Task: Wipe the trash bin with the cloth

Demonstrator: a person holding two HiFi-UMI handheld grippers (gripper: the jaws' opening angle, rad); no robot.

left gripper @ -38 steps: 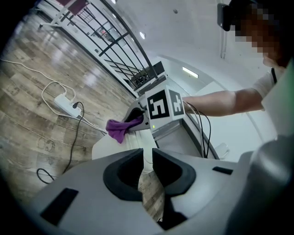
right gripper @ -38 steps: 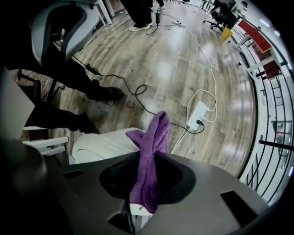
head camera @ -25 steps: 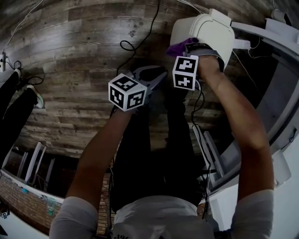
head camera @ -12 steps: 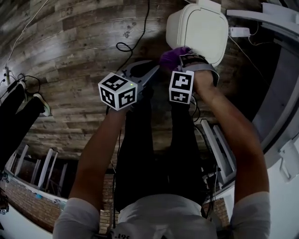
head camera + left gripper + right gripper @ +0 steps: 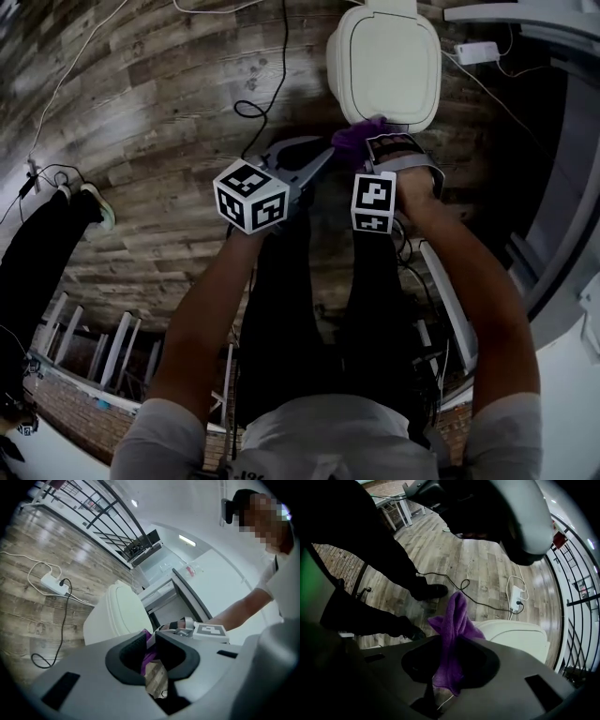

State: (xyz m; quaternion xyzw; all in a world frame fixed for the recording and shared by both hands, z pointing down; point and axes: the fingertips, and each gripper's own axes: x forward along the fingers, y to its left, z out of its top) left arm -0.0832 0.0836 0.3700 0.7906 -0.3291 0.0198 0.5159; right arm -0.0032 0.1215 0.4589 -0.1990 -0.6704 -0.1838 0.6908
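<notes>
The purple cloth (image 5: 457,616) is clamped in the jaws of the right gripper (image 5: 450,644) and held at the near edge of the white trash bin (image 5: 384,61) on the wooden floor (image 5: 141,112). The left gripper (image 5: 151,641) is shown just beside it, jaws parted by a narrow slit, nothing gripped.

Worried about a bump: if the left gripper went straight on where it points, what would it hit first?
Probably the purple cloth clamped in the right gripper; it lines up with the left gripper's jaw gap. The white trash bin stands beside that line; depth is unclear.
</notes>
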